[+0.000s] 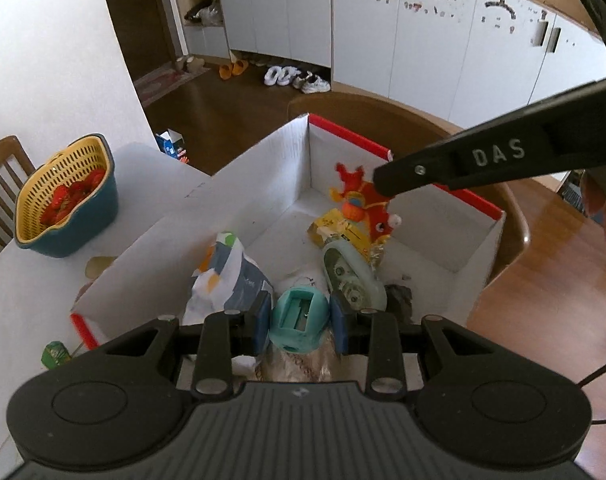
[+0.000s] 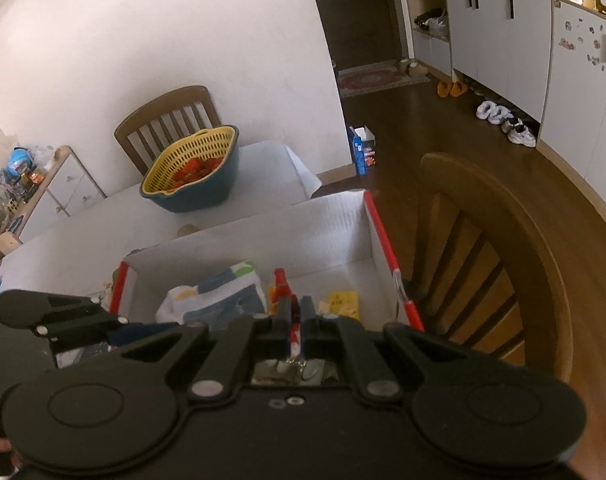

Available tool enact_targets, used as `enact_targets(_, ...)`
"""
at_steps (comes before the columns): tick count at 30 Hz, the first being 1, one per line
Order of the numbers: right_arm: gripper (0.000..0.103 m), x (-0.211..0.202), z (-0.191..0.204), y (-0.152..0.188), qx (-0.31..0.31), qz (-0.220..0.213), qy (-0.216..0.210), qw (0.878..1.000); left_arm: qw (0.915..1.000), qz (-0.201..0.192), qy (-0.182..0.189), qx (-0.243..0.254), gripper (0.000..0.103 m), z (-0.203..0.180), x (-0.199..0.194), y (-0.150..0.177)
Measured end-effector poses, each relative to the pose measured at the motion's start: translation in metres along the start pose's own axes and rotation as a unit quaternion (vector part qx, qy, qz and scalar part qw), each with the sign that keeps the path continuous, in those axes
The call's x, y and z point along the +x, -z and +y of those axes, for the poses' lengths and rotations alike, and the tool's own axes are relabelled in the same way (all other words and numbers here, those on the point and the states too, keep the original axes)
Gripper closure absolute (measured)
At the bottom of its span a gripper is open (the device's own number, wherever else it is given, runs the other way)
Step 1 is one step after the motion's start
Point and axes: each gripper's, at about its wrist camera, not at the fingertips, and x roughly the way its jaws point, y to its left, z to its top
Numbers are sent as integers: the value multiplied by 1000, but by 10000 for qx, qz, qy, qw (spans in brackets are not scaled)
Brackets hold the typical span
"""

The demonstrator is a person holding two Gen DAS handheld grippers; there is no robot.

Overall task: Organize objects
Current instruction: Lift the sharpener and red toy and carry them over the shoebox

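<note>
Held between the blue pads of the left gripper (image 1: 299, 320), a teal pencil sharpener (image 1: 299, 323) is seen just above the near end of the white cardboard box (image 1: 259, 184); the jaws are pinched on its sides. Below and beyond it in the box lie a folded printed bag (image 1: 227, 280), a mint tape dispenser (image 1: 353, 276) and a yellow packet (image 1: 341, 228). Farther in, a red plush toy (image 1: 361, 196) is gripped by the right gripper (image 2: 296, 312), whose jaws are pressed nearly together on it over the box's middle. The step in hand is judged to be the placing of both items into the box; next, each is to be lowered onto a free patch of the floor and the jaws spread. On the counter (image 1: 151, 200) beyond, a yellow colander in a teal bowl (image 1: 69, 196) holds red items.

The sharpener and the dispenser are shown only by the left wrist view; the chair (image 2: 499, 264) beside the box's red-edged end is shown fully only by the right one, where the sharpener is hidden.
</note>
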Motion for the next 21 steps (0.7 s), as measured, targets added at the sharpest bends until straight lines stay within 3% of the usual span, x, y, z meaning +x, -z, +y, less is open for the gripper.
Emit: enact_targets(21,101,83,-9,-9,-384,712,-148,9966,9983,549,-205,55,72,2,71,-6)
